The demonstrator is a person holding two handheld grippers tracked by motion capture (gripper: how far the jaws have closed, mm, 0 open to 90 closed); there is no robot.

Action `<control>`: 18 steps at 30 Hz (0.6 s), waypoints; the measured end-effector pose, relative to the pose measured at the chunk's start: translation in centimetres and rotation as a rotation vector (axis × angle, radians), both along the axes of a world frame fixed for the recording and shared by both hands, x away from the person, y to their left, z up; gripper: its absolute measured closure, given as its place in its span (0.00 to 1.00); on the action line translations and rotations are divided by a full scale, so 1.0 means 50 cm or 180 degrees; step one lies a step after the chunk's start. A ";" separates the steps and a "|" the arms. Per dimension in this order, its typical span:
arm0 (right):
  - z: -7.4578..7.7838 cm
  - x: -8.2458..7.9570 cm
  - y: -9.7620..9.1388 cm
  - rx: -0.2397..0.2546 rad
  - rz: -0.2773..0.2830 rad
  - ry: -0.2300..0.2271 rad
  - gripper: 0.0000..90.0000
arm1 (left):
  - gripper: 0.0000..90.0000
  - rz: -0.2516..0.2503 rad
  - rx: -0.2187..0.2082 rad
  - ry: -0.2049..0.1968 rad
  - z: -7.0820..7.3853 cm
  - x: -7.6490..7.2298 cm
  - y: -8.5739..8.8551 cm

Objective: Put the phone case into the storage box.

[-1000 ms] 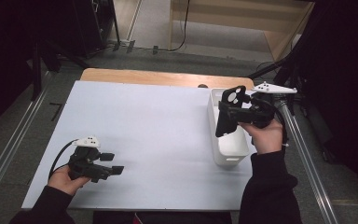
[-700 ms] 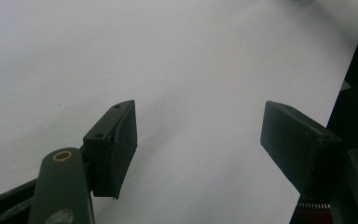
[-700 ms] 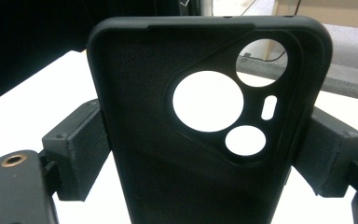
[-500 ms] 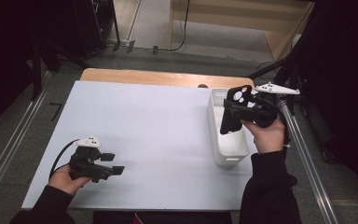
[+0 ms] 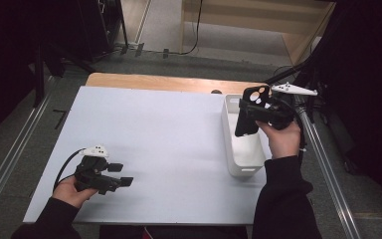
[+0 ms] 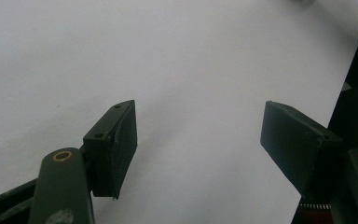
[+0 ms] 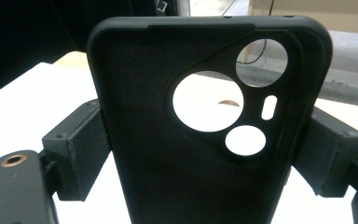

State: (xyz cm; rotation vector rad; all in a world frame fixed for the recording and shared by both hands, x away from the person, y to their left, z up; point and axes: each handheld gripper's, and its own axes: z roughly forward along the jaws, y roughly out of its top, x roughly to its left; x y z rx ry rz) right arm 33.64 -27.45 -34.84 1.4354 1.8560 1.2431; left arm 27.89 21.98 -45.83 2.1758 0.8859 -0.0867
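**A:** What's my right gripper (image 5: 252, 115) doing?

**B:** From where I sit, it's clamped on a black phone case (image 5: 248, 112). In the right gripper view the case (image 7: 205, 126) stands upright between the two jaws, each pad pressing on one long edge. I look into its hollow inner side, with the camera cut-outs at the top: two large round holes, a smaller round one and a little slot.

**A:** And where is the case over the table?

**B:** In the high view I see it held in the air above the far end of the white bin (image 5: 243, 154), which sits at the right side of the white table (image 5: 164, 139). The case hangs roughly upright, cut-out end up, and its lower end dips towards the bin's opening. Whether it touches the bin's rim I can't tell. My right hand (image 5: 282, 137) holds the gripper from the near side, over the bin's right wall.

**A:** The left gripper (image 5: 120, 175)?

**B:** Released. In the left gripper view the jaws stand well apart with bare white table (image 6: 191, 70) between them and nothing in the grip. In the high view it lies low over the near left part of the table, jaws pointing right, with my left hand (image 5: 72, 189) around its body and its cable looping off to the left. It's well apart from the bin and the case.
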 end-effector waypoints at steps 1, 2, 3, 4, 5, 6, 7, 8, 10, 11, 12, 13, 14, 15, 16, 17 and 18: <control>0.002 0.004 0.001 -0.0004 -0.0012 0.0004 0.14 | 0.30 0.0005 0.0000 0.0005 0.000 0.000 0.000; 0.003 0.008 0.001 -0.0015 -0.0009 -0.0005 0.14 | 0.30 -0.0001 0.0003 0.0005 0.000 0.001 0.000; 0.004 0.013 0.002 -0.0019 -0.0029 0.0008 0.14 | 0.30 -0.0005 0.0010 -0.0003 0.000 0.001 0.001; 0.004 0.017 0.002 -0.0034 -0.0041 0.0006 0.14 | 0.30 0.0002 0.0003 -0.0001 0.000 0.002 0.001; 0.004 0.024 0.002 -0.0037 -0.0053 0.0014 0.14 | 0.30 0.0003 -0.0007 0.0006 0.000 0.002 0.002; 0.005 0.028 0.001 -0.0042 -0.0071 0.0010 0.14 | 0.30 0.0010 -0.0012 0.0013 -0.001 0.003 0.003; 0.005 0.035 0.000 -0.0030 -0.0079 -0.0001 0.14 | 0.30 0.0009 -0.0008 0.0009 -0.001 0.005 0.003; 0.004 0.040 0.000 0.0006 -0.0091 0.0007 0.14 | 0.30 0.0017 -0.0017 0.0020 -0.001 0.005 0.004; 0.002 0.053 0.000 0.0040 -0.0106 0.0025 0.14 | 0.30 0.0017 -0.0029 0.0022 -0.001 0.007 0.004; 0.001 0.058 0.001 0.0040 -0.0114 0.0037 0.14 | 0.30 0.0015 -0.0030 0.0022 -0.001 0.007 0.004; 0.002 0.062 0.001 0.0036 -0.0125 0.0038 0.14 | 0.30 0.0018 -0.0030 0.0019 -0.002 0.006 0.003; 0.002 0.067 0.002 0.0040 -0.0131 0.0040 0.14 | 0.30 0.0015 -0.0032 0.0019 -0.002 0.006 0.003; 0.003 0.072 0.001 0.0048 -0.0141 0.0042 0.14 | 0.30 0.0013 -0.0032 0.0018 -0.002 0.007 0.003; 0.004 0.078 0.000 0.0062 -0.0153 0.0043 0.14 | 0.30 0.0013 -0.0032 0.0019 -0.002 0.007 0.003; 0.005 0.083 -0.001 0.0078 -0.0159 0.0044 0.14 | 0.30 0.0010 -0.0032 0.0021 -0.001 0.007 0.003; 0.006 0.087 -0.002 0.0104 -0.0154 0.0052 0.14 | 0.30 0.0008 -0.0036 0.0020 -0.002 0.007 0.003; 0.007 0.093 -0.004 0.0155 -0.0151 0.0069 0.14 | 0.30 0.0009 -0.0042 0.0018 -0.001 0.007 0.003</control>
